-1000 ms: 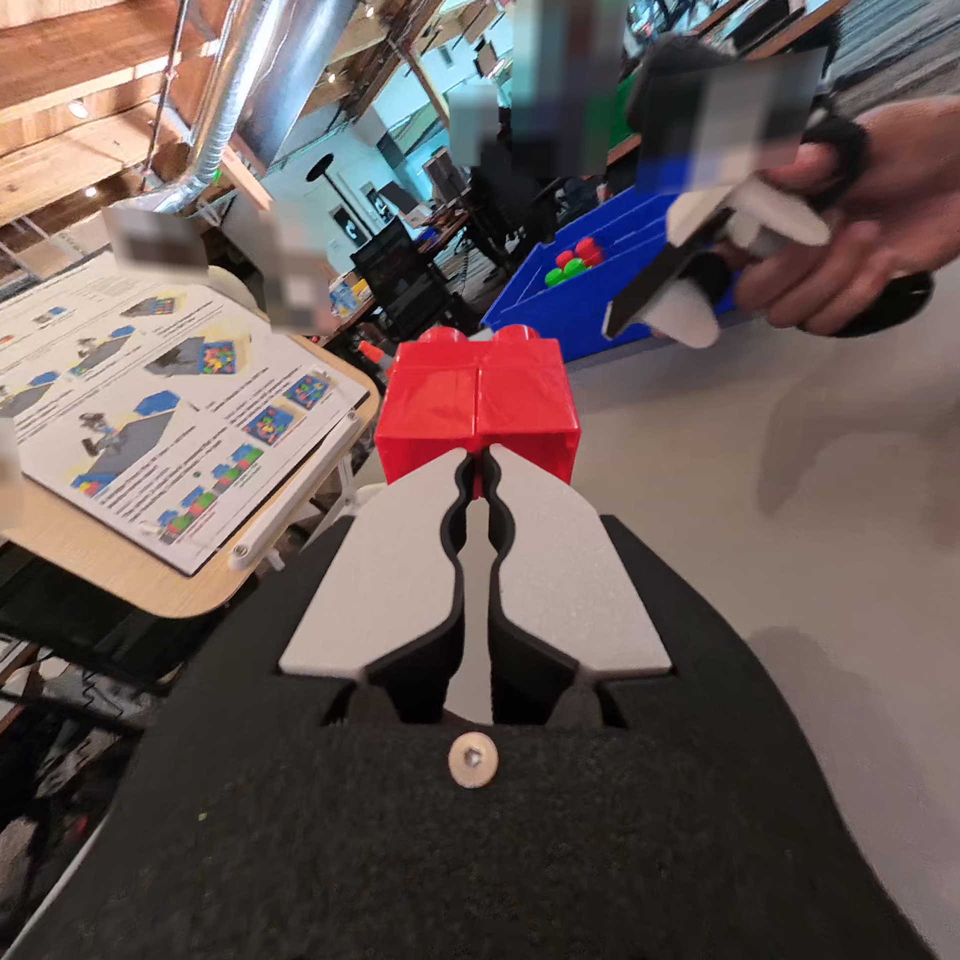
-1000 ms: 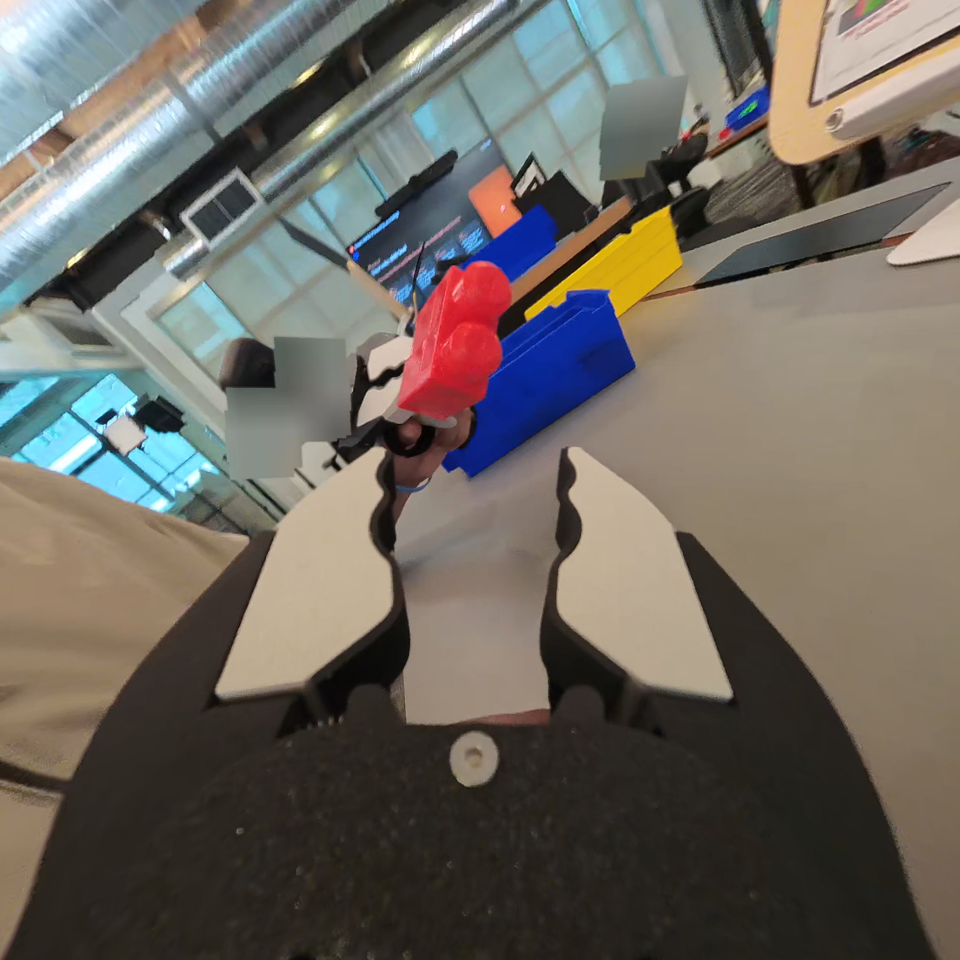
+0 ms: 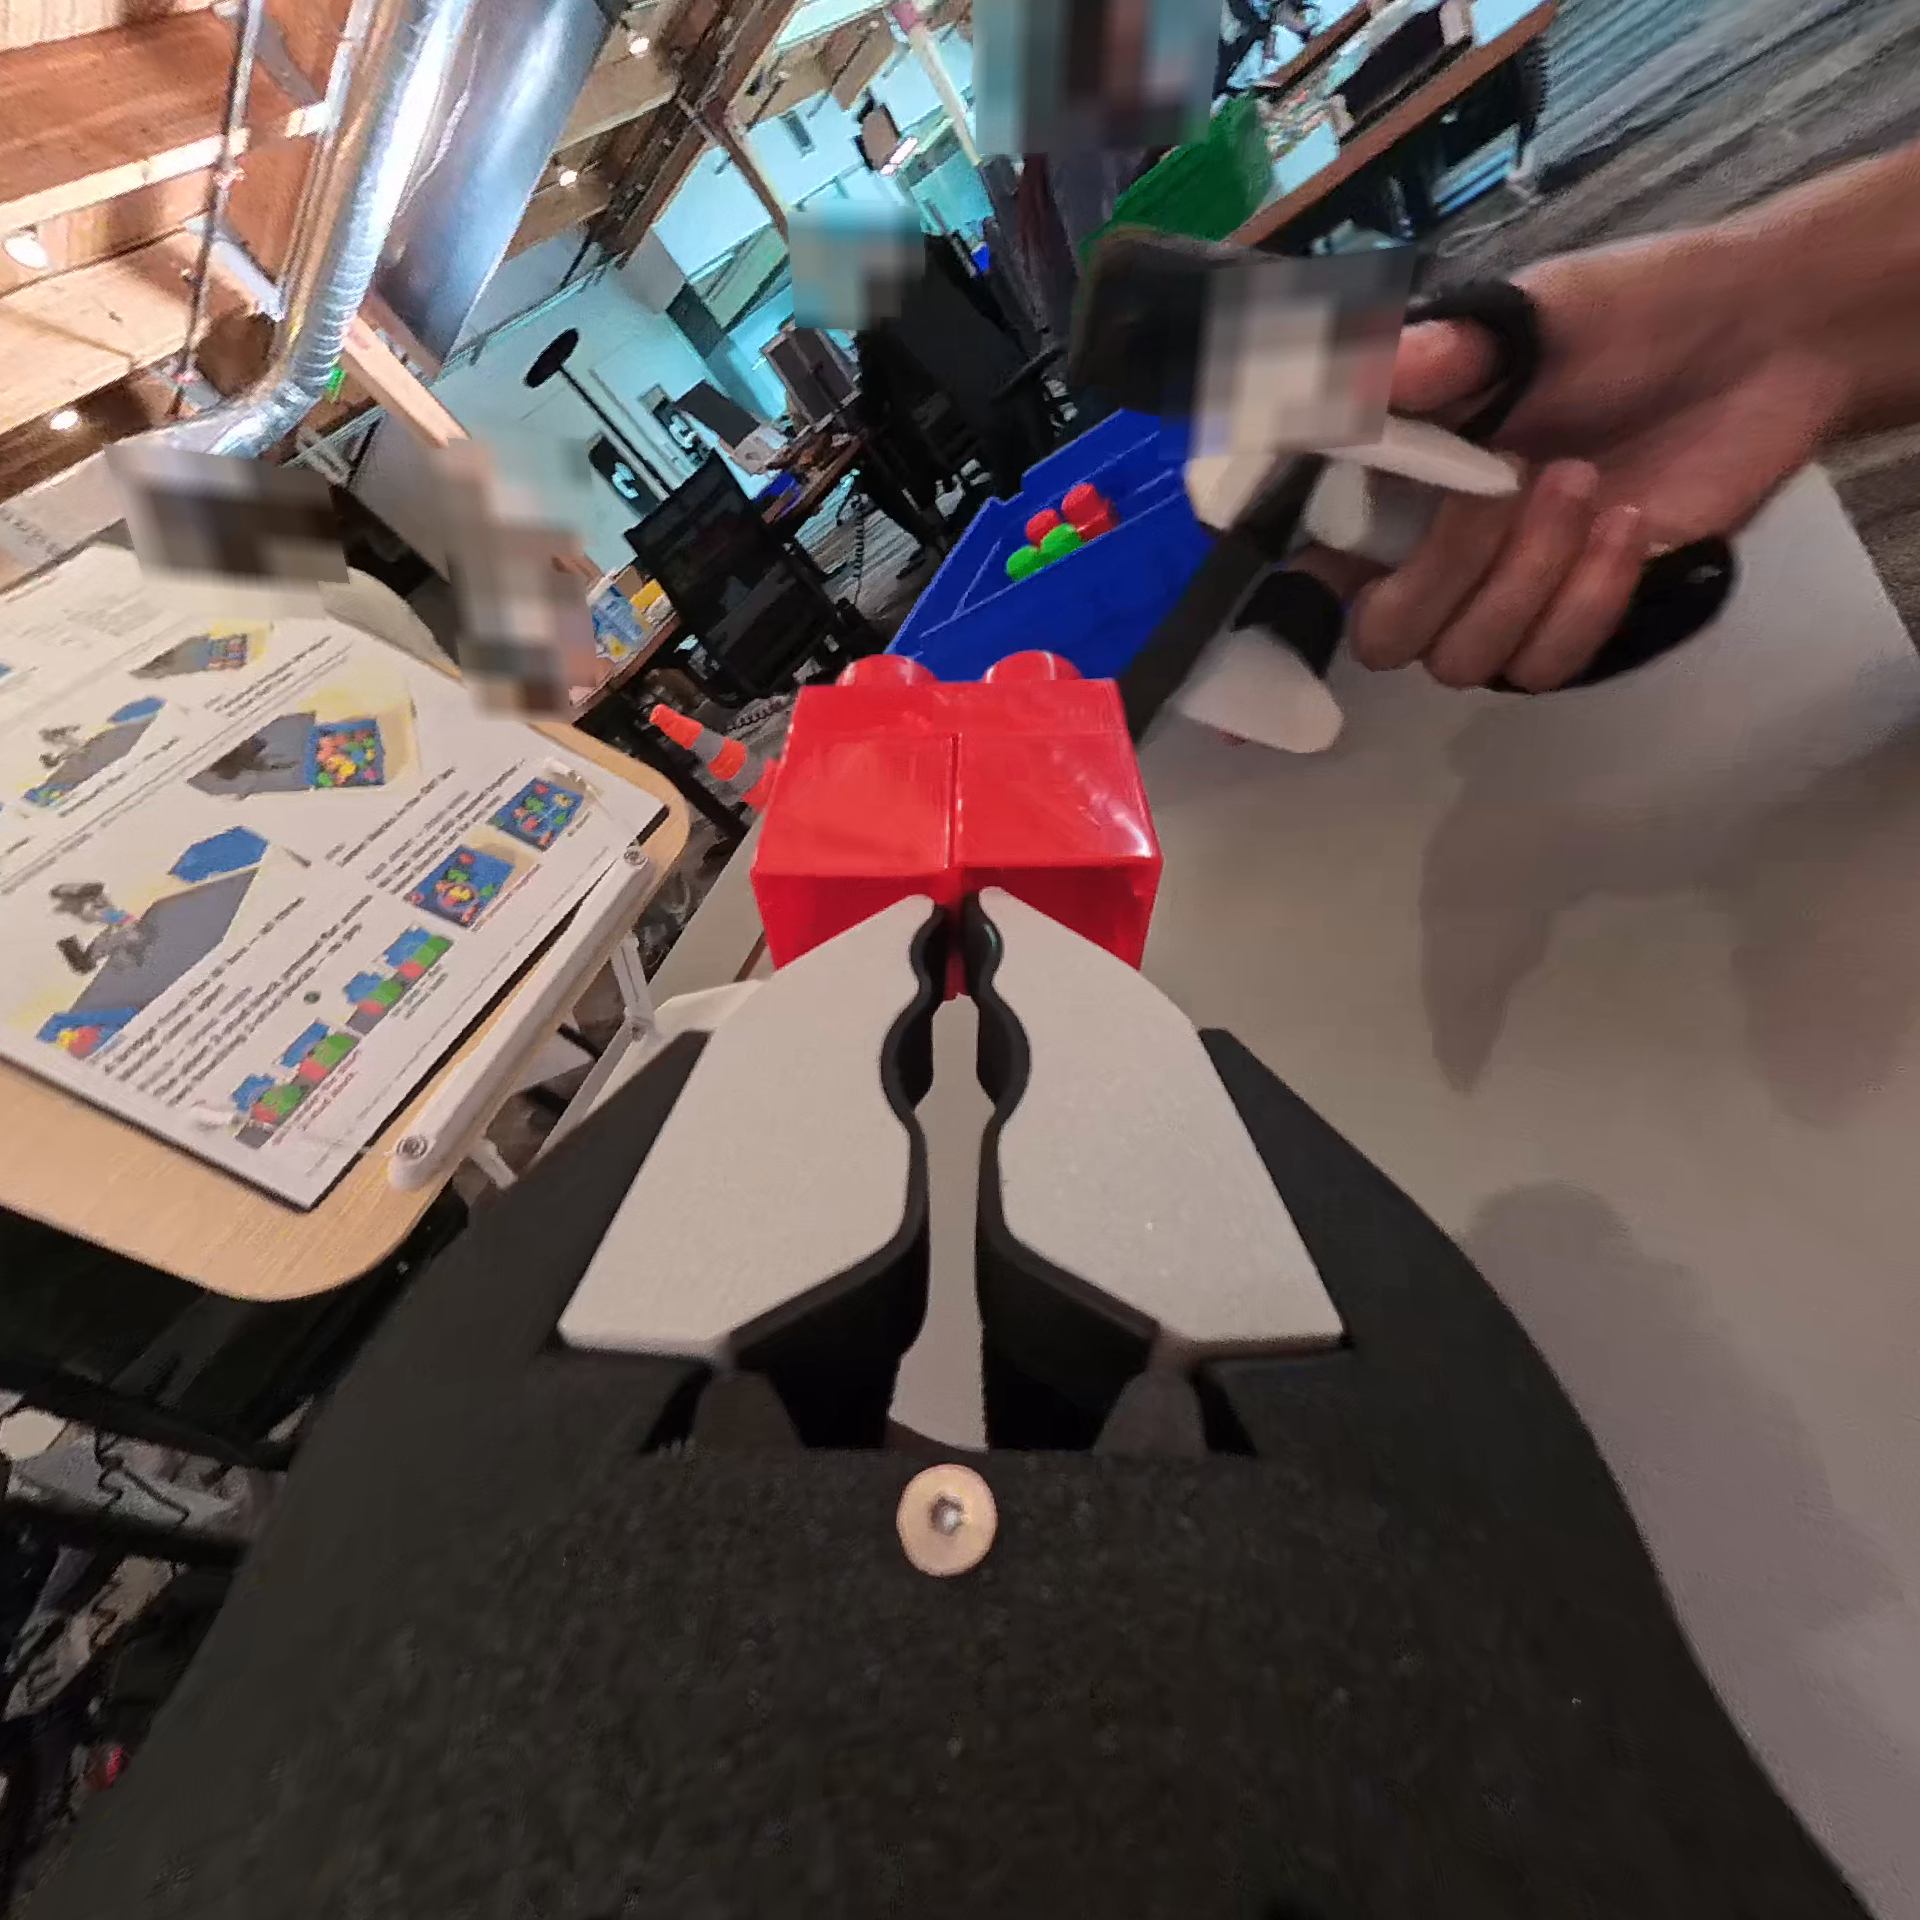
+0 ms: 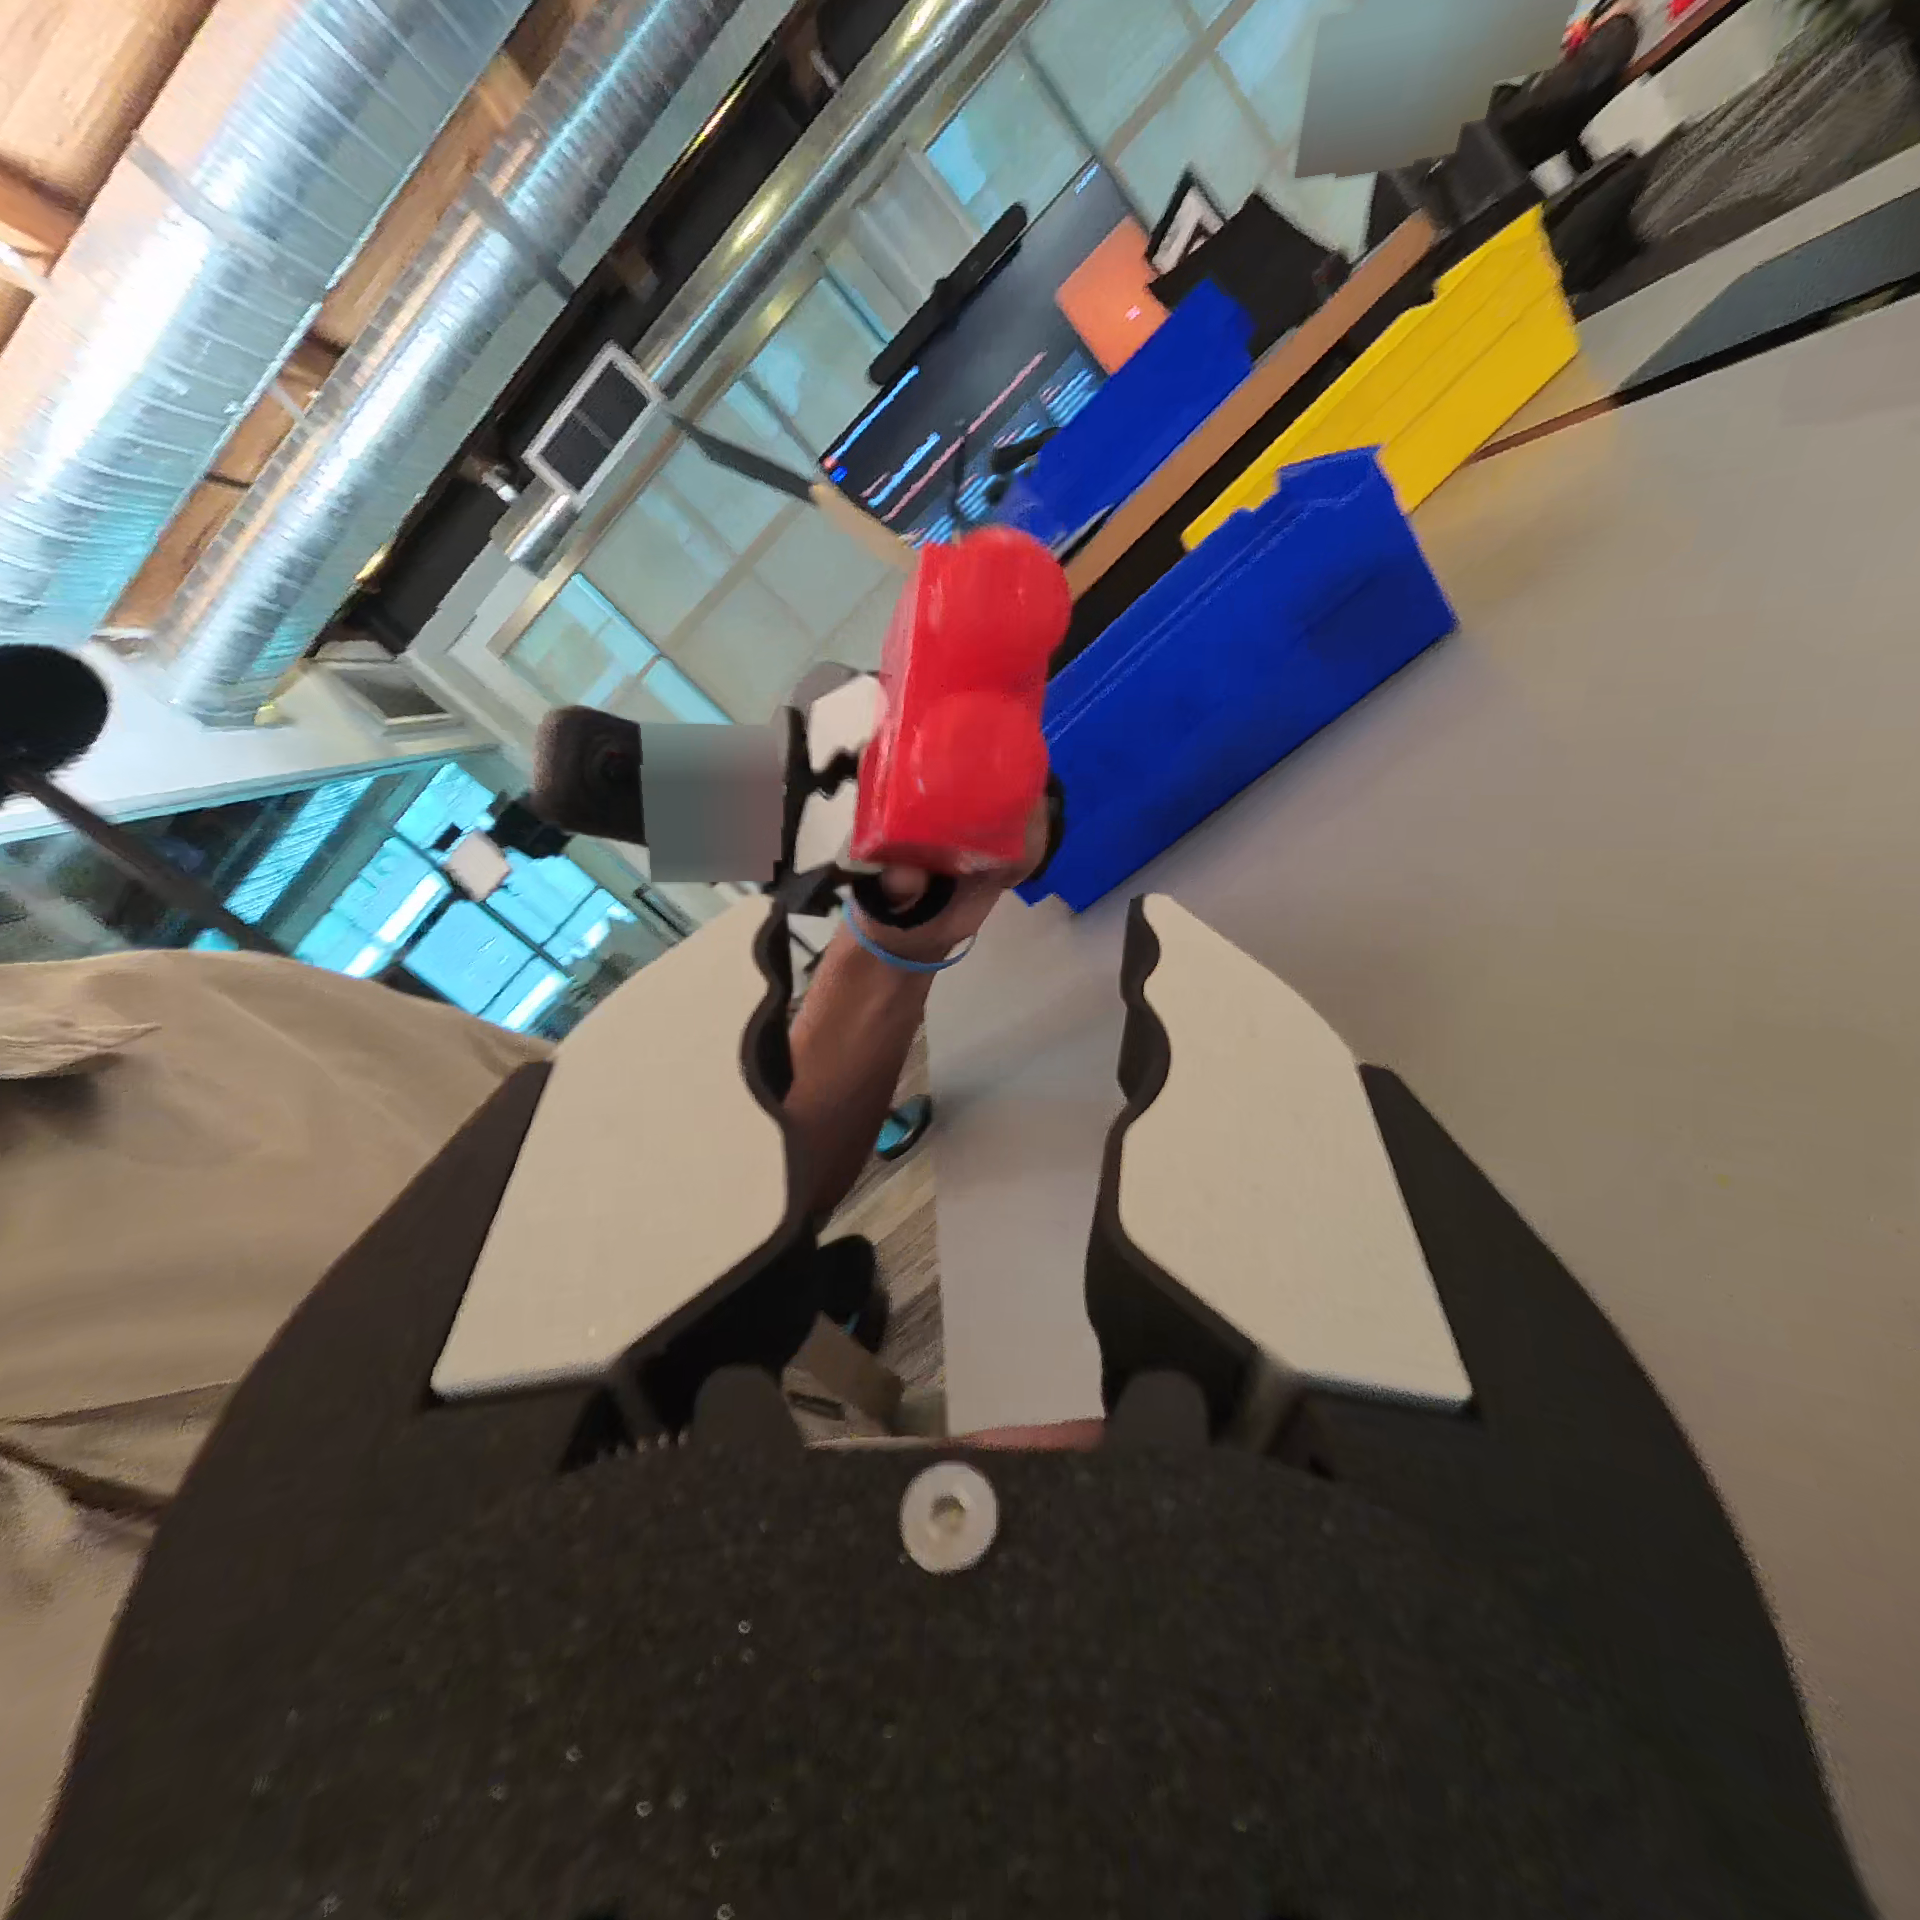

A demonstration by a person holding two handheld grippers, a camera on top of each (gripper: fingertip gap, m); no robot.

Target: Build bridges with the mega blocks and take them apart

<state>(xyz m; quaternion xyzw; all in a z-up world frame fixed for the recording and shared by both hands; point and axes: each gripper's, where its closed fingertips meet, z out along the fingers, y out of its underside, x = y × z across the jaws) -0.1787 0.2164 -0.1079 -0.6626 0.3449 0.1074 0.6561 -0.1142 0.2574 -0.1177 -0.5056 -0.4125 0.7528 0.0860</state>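
Note:
My left gripper (image 3: pixel 954 920) is shut on a red two-stud mega block (image 3: pixel 951 805) and holds it in the air above the grey table (image 3: pixel 1558 1039). The same red block (image 4: pixel 961 722) shows in the right wrist view, held up by the left gripper in a hand. My right gripper (image 4: pixel 951 925) is open and empty, tilted, above the table edge. It also shows in the left wrist view (image 3: pixel 1278 582), held by a hand at the upper right, beyond the block.
A blue bin (image 3: pixel 1101 592) with red and green blocks stands on the table behind the red block; it shows from the side in the right wrist view (image 4: pixel 1247 686). A yellow bin (image 4: pixel 1455 353) stands farther back. A wooden board with instruction sheets (image 3: pixel 260 883) sits left. Across from one pair of fingers to the other is roughly 9 cm.
My right gripper has rolled and drawn nearer to the red block, which looms larger in its view. The left gripper still holds the block, almost unmoved.

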